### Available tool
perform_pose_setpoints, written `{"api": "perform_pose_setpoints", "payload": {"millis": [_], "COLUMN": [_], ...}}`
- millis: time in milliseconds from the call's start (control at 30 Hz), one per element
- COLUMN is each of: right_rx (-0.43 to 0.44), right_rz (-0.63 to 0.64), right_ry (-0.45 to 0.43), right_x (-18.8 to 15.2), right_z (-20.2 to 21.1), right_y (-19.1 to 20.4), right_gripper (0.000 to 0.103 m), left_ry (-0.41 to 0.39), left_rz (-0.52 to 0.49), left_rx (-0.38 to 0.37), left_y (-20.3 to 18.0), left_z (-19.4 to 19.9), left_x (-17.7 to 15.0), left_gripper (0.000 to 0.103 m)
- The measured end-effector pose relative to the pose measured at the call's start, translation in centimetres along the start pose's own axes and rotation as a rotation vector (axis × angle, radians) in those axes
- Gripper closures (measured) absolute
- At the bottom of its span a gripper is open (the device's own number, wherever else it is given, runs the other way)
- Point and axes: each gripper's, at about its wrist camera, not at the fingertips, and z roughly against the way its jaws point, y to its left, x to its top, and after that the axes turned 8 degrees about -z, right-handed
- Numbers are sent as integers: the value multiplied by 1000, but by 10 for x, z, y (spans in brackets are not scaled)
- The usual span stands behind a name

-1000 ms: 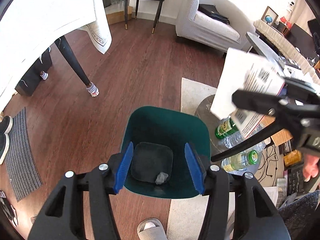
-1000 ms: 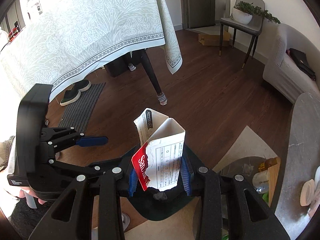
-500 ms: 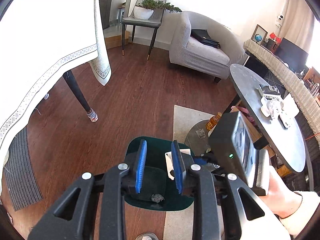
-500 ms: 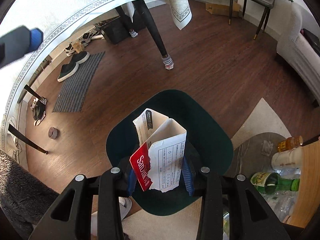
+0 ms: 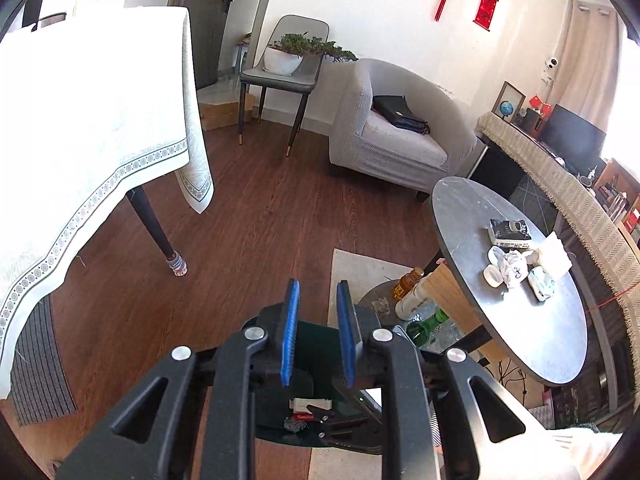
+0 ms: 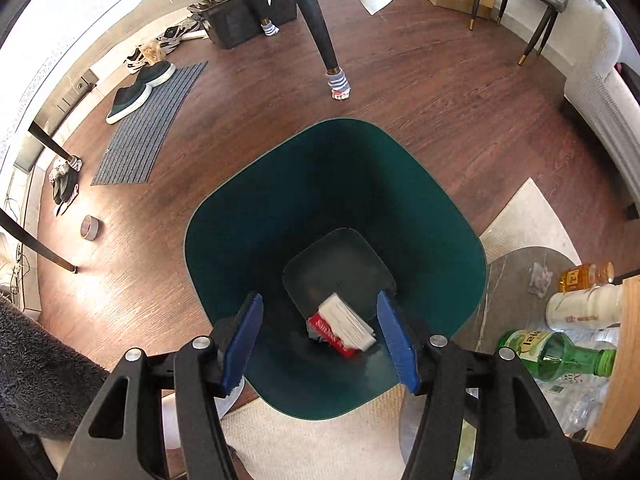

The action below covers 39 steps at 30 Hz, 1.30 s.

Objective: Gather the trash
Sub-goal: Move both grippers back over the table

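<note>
Your right hand-held gripper (image 6: 320, 340) points steeply down into a dark green bin (image 6: 240, 216) that stands on the wooden floor (image 6: 420, 88). Its blue pads (image 6: 242, 340) stand wide apart; the jaws have just been opening, and nothing is pressed between them. Below the gap, a torn red-and-white paper packet (image 6: 344, 326) lies on the bottom of the bin, tilted against the near wall and clear of both pads. A small grey crumpled scrap (image 5: 295, 425) lies beside it, seen only from your left camera.

Your left hand-held gripper (image 5: 318, 332) looks out across the room from above the bin. Its pads are narrow, with a slim gap between them; the jaws have just been closing, and they hold nothing. The right gripper's black frame shows beneath it, inside the bin's mouth.

To the right of the bin, a round grey bench (image 5: 540, 328) carries more litter: a crumpled white tissue (image 5: 510, 266), a small dark box (image 5: 508, 232) and white wrappers (image 5: 554, 250). A lower shelf just beside the bin holds a green glass bottle (image 6: 560, 356), a white bottle (image 6: 580, 310) and a small amber bottle (image 6: 580, 276).

A cloth-covered dining bench (image 5: 80, 140) stands at the left, with a grey armchair (image 5: 392, 132) beyond.
</note>
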Motion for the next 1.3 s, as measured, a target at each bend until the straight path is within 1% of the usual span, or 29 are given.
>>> {"api": "perform_pose_setpoints", "payload": {"millis": [167,300,333,400,467,500,533,633,767,833,867,1067,1133,1200,1300], "right_rx": [27,50,57,75,92,96,99,96,42,9,-3,-95,-113,-136,-146], "right_rz": [10,34,42,47,46,49,51,44,24,9,-1,-65,-96,-121,-167], "right_ry": [-45,-99,-119,-167,-217,-240,-263,-332,-412,-444,-457,-513,-522,-531,-536], "right_x": [-6,-7,-7,-7,-7,-7,-7,-12,-20,-26,-30,-58,-68,-79,-93], "right_z": [25,53,63,86,111,123,135,170,210,227,235,270,277,285,292], "right_y": [4,12,14,17,17,18,18,11,-5,-17,-24,-70,-88,-104,-128], "right_gripper": [42,43,43,48,50,52,53,55,55,56,56,58,58,58,58], "left_ry": [-36,-56,-60,-70,-82,-86,-93,-112,-121,-124,-127,-127,-119,-109,-90], "left_rz": [13,17,19,16,13,11,9,7,14,13,9,-68,-100,-133,-191], "left_rx": [3,3,1,2,8,8,11,10,-4,-13,-20,-61,-79,-94,-114], "left_y": [1,-2,-2,-6,-10,-11,-12,-18,-27,-35,-40,-83,-100,-118,-145], "left_z": [7,10,10,11,12,13,13,15,12,9,8,-6,-12,-21,-33], "left_x": [11,18,20,23,26,27,29,34,38,41,43,52,54,54,51], "left_gripper": [83,83,83,83,83,81,76,69,61,44,42,38,37,32,29]}}
